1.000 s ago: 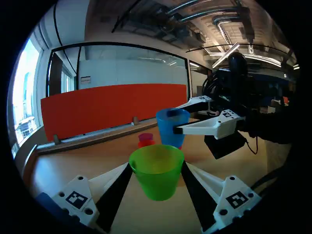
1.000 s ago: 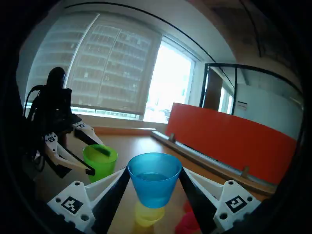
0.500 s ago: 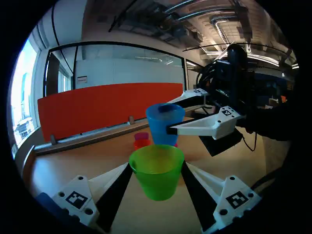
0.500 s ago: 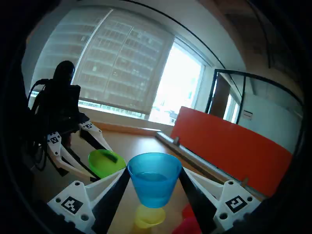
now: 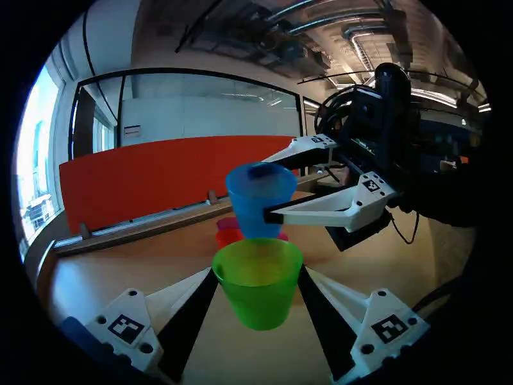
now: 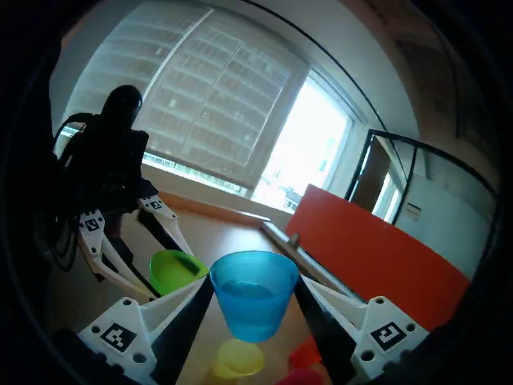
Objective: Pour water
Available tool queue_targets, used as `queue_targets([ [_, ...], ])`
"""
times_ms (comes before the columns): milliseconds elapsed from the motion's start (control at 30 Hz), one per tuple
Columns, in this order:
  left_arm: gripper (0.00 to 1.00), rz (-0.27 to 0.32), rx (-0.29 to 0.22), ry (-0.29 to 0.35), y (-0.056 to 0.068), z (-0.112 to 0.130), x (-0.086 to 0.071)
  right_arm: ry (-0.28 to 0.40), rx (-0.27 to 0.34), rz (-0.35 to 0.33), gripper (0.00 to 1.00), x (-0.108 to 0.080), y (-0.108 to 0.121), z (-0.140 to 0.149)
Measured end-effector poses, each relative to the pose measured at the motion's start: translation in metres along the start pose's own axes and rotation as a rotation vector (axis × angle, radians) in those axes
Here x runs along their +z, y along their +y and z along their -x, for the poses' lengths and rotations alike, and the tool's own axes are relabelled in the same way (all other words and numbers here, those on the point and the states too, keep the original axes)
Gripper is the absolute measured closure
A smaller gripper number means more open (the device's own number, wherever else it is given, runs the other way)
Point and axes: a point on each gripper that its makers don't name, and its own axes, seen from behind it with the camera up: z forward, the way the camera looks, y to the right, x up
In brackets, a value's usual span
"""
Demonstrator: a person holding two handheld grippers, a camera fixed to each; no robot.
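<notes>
Where the left gripper [image 5: 258, 274] occupied the lower centre of the left gripper view, its two fingers were closed part-way, pressing on opposite sides of an upright green cup [image 5: 258, 295]. In the right gripper view, the right gripper [image 6: 254, 287] clamped a blue cup [image 6: 251, 314] in the same manner at lower centre. Water [image 6: 247, 290] sat in it below the rim. The left gripper view showed the blue cup just above and behind the green cup, at centre frame. A red cup [image 5: 228, 238] and a pink cup [image 5: 227, 222] stood on the table [image 5: 115, 276] behind. An orange partition [image 5: 160, 176] crossed the left middle. A yellow cup [image 6: 238, 358] lay at the bottom of the right gripper view.
</notes>
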Motion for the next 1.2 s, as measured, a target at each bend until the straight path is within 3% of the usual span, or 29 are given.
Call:
queue_targets([
  [1200,0.13,0.024,0.008,0.000,0.011,0.000,0.004,-0.050,-0.263,-0.064,0.09,0.001,0.005,-0.010],
])
